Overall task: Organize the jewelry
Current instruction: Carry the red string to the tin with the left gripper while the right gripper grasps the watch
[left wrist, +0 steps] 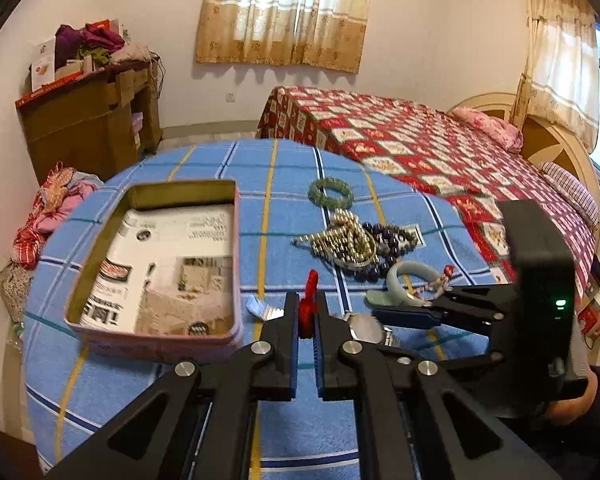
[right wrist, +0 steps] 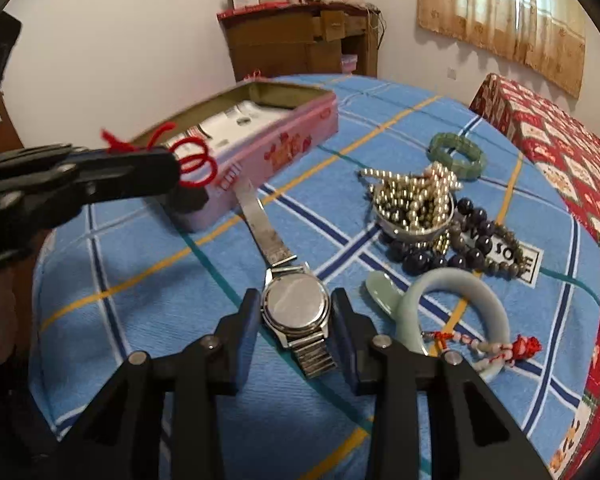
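Jewelry is split two ways: the left tongs [left wrist: 307,312] pinch a red cord loop [right wrist: 192,160] above the pink tin [right wrist: 276,148], while the right tongs [right wrist: 296,312] gape around the watch [right wrist: 296,308] lying face-down on the worktop [right wrist: 140,264]. Trouble ahead: that thin cord could slip out short of the tin, and the watch's metal band could snag the jade bangle [right wrist: 456,292] just beside it.

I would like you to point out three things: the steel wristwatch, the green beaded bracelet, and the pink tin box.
Steel wristwatch [right wrist: 296,306]: right wrist view, on its round case back.
Green beaded bracelet [right wrist: 440,152]: right wrist view, on its left beads.
Pink tin box [left wrist: 156,343]: left wrist view, on its near outer wall.
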The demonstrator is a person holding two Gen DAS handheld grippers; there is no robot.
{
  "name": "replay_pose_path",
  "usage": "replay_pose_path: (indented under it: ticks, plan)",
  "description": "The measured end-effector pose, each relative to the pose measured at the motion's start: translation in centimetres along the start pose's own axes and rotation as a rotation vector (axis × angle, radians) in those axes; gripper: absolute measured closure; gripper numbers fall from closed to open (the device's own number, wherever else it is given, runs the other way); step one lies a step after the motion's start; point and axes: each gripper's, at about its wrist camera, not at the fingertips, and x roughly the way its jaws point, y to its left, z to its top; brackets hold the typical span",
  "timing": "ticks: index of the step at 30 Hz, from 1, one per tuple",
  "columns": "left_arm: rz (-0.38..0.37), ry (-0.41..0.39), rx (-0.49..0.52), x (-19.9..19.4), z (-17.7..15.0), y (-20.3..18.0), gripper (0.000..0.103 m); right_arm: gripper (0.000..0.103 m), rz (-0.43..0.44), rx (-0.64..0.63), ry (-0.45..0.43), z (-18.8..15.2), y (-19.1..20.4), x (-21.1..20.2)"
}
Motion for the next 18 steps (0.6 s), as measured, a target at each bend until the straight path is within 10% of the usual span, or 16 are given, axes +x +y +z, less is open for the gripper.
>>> replay_pose_path:
  ticks: [18]
  plan:
    - [0.087, -0.043, -0.039, 0.1, 4.7, 5.9, 0.098, 0.065, 0.001, -0.05, -0.157, 8.9, 0.3, -1.8]
